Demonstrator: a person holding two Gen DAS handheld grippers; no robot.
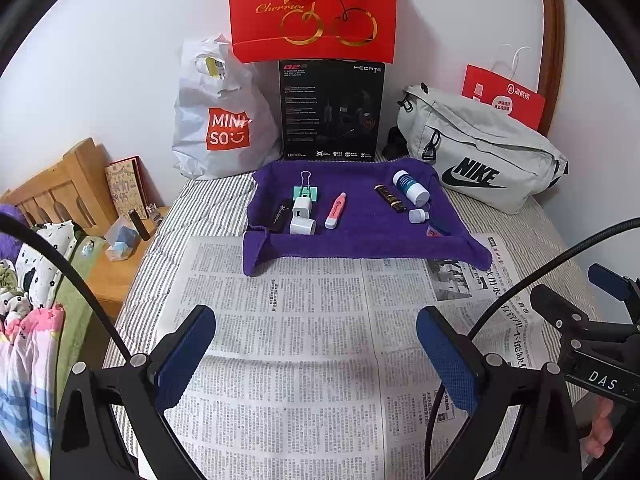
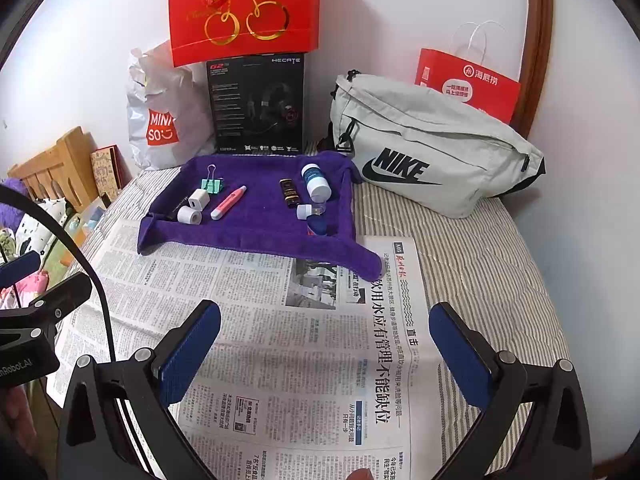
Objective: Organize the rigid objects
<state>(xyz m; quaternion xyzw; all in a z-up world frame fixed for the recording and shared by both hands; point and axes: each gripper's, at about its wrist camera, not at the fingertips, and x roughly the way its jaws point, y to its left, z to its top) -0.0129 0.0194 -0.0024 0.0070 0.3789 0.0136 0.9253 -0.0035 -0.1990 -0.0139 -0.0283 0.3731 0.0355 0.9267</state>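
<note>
Bed w/ newspaper [image 1: 280,320], purple towel [image 1: 360,236], 2 white chargers [image 1: 302,216], 1 clip [image 1: 306,191]

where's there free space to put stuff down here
The newspaper in front of the purple towel is bare, and both open grippers hover over it. On the towel, a strip lies free between the pink marker and the black-gold tube. Its left end around the white chargers is crowded.
</note>
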